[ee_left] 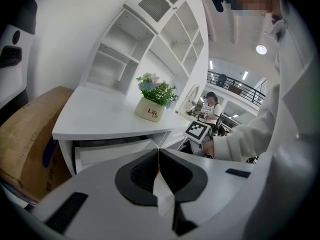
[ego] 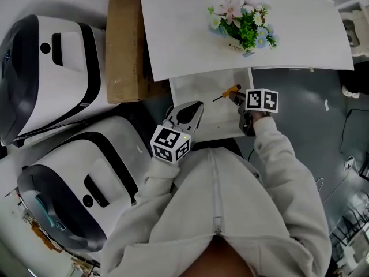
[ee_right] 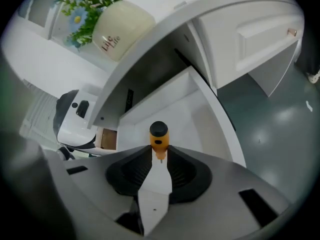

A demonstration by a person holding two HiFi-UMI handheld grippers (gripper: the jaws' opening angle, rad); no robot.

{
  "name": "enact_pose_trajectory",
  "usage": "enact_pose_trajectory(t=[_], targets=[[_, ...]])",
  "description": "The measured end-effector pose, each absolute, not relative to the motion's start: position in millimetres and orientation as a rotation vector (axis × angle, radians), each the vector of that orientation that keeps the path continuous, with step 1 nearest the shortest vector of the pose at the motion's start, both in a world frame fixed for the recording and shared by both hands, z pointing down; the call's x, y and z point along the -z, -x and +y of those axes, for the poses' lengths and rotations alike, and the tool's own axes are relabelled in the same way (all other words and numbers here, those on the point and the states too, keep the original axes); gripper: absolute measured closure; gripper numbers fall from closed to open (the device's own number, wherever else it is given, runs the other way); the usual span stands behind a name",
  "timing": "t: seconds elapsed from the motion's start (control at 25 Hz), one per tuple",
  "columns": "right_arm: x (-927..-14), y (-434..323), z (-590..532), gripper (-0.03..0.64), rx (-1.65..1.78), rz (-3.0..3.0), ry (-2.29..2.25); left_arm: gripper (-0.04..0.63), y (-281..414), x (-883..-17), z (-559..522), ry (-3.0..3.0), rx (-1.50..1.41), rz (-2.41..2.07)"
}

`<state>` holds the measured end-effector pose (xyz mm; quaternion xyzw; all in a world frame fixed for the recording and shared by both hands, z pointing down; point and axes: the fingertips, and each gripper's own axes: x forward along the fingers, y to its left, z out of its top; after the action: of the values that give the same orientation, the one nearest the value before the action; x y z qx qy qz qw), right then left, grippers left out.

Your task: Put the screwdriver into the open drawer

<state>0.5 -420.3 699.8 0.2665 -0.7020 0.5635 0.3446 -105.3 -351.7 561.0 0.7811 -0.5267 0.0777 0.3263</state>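
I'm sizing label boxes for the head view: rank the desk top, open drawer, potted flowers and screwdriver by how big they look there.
1. desk top
2. open drawer
3. potted flowers
4. screwdriver
The drawer is partly covered, so its lead over the flowers is unsure.

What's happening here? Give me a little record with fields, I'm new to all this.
Right claw: shut on the orange-handled screwdriver, over the open drawer
Left claw: shut, empty, by the drawer's front corner
Desk top: potted flowers
Status: screwdriver not yet let go
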Motion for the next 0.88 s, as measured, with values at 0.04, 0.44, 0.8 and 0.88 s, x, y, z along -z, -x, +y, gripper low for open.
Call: enact_pose_trajectory(t=[0.04, 0.44, 0.8, 0.88], targets=[[-706.9, -0.5, -418.2, 0.506, -1.477, -1.788, -0.677, 0.577, 107.6, -561.6, -351.1, -2.042, -0.202, -1.38], [-761.4, -0.5, -397.0, 0.517, -1.549, -1.561, -0.647, 0.577, 114.9, -569.3, -342.7, -1.994, -0.172, -1.384], [-790.4, -9.1, -390.7, 0.537, -1.426, -1.515, -0.706, 0.577, 115.6, -575.9, -337.3, -1.971, -0.186, -1.381], [-790.4, -7.9, -392.0, 0.534, -1.42, -1.522, -0.712, 0.577, 113.1, -577.2, -338.0, -1.973, -0.19, -1.374]])
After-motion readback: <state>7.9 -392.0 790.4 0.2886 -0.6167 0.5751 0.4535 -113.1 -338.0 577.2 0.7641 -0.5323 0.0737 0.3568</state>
